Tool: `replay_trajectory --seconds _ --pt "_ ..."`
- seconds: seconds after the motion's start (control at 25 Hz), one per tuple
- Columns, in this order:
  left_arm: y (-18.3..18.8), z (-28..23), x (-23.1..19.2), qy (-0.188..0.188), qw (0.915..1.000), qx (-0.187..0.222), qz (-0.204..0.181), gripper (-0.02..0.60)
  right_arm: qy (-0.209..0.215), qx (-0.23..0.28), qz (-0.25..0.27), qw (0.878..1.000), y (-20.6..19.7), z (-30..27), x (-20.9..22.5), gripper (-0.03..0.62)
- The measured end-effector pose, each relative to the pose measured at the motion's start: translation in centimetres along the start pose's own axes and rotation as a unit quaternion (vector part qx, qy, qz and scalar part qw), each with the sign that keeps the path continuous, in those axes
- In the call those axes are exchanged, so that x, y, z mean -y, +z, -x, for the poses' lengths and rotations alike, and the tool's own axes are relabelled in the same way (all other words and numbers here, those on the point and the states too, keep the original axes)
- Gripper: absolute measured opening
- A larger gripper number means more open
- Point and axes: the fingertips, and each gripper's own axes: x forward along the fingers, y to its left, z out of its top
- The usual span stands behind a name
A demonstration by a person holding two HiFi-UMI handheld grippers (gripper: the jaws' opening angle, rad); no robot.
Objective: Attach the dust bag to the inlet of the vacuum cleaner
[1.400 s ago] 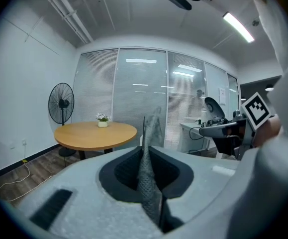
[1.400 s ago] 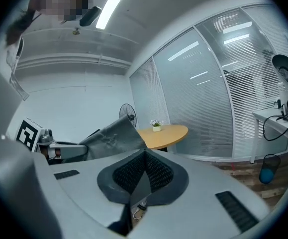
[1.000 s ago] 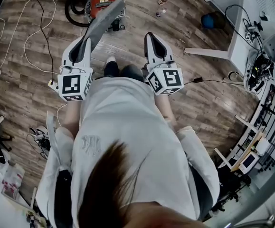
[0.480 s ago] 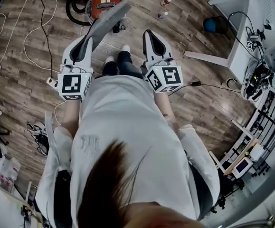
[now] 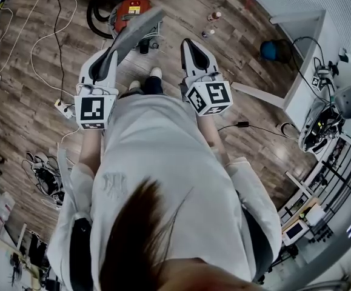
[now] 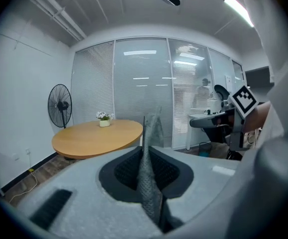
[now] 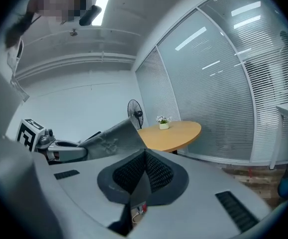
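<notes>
In the head view the red vacuum cleaner [image 5: 133, 8] stands on the wooden floor ahead of me, a black hose coiled at its left. My left gripper [image 5: 105, 62] is shut on a grey fabric dust bag [image 5: 136, 32], which sticks out forward over the floor toward the vacuum. In the left gripper view the bag [image 6: 151, 183] is pinched edge-on between the jaws of the left gripper [image 6: 146, 153]. My right gripper [image 5: 190, 50] is held beside it, shut and empty. The right gripper view shows the right gripper [image 7: 144, 156] with its jaws together, and the bag [image 7: 111, 138] off to the left.
White cables [image 5: 48, 35] and a power strip [image 5: 60, 105] lie on the floor at left. Two small bottles [image 5: 211, 17] stand right of the vacuum. A white desk [image 5: 296, 35] and a blue object [image 5: 271, 50] are at right. A round wooden table [image 6: 96, 136] and a fan [image 6: 59, 106] stand ahead.
The person has stepped forward, carrying both grippers along. The vacuum and the floor have slid down in the head view. Both jaws stay as they were.
</notes>
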Motion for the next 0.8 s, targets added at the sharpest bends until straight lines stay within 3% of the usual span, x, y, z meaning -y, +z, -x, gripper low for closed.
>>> replay_trajectory --seconds 0.4,0.6,0.8 --pt "0.1 -2.3 0.8 0.013 0.9999 -0.006 -0.009 0.037 0.023 -0.015 -0.009 1.0 -0.6 -1.2 2.3 0.004" --pt "0.3 -2.7 0.7 -0.004 0.9999 -0.006 -0.013 0.037 0.024 -0.008 -0.01 1.0 -0.2 -1.7 2.1 0.003" --pt "0.6 -3.2 0.7 -0.03 0.9992 -0.014 -0.022 0.037 0.052 0.016 -0.012 0.998 1.0 -1.6 0.8 0.003"
